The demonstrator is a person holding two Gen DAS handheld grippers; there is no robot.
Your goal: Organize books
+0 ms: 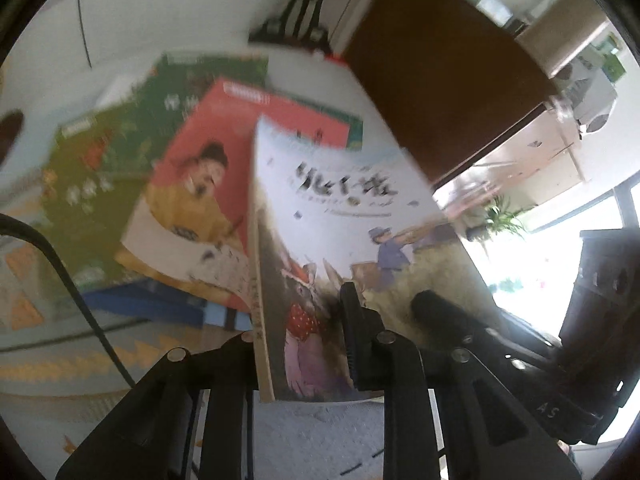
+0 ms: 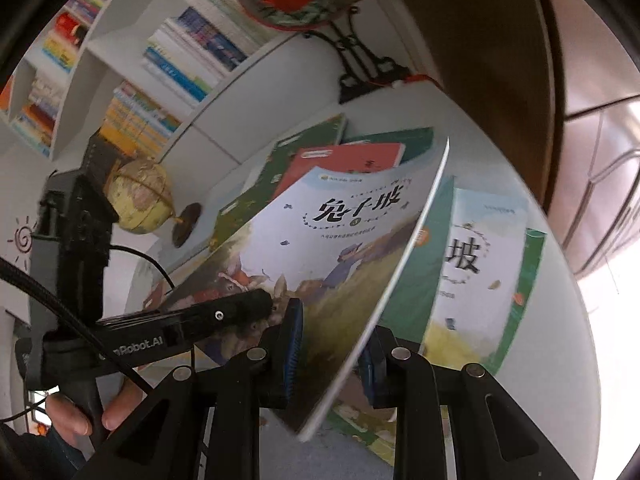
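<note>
white tabletop (image 2: 520, 360) carries the bks, spreading ahead of and beneath both grippers. bookshelf (image 2: 132, 80), packed w/ spines, stands far ahead-left of the right gripper. green books (image 2: 320, 136) lie flat well ahead of the right gripper, overlapping, w/ a red book (image 2: 352, 158) on top; in the left wrist view the red book (image 1: 200, 184) sits ahead-left of the left gripper. a second rabbit-cover copy (image 2: 480, 264) lies flat just right of the right gripper, partly under the lifted one. lifted book (image 2: 320, 248), pale cover w/ black title, is tilted off the tabletop, held at its near edge by both grippers. right gripper (image 2: 332, 352): blue pads clenched on the lifted book's lower edge, one pad each side. left gripper (image 1: 304, 344): grasping the same lifted book (image 1: 340, 208) near its spine corner; seen also from the right wrist, to the left. globe (image 2: 140, 200) stands ahead-left of the right gripper, near the shelf.
</note>
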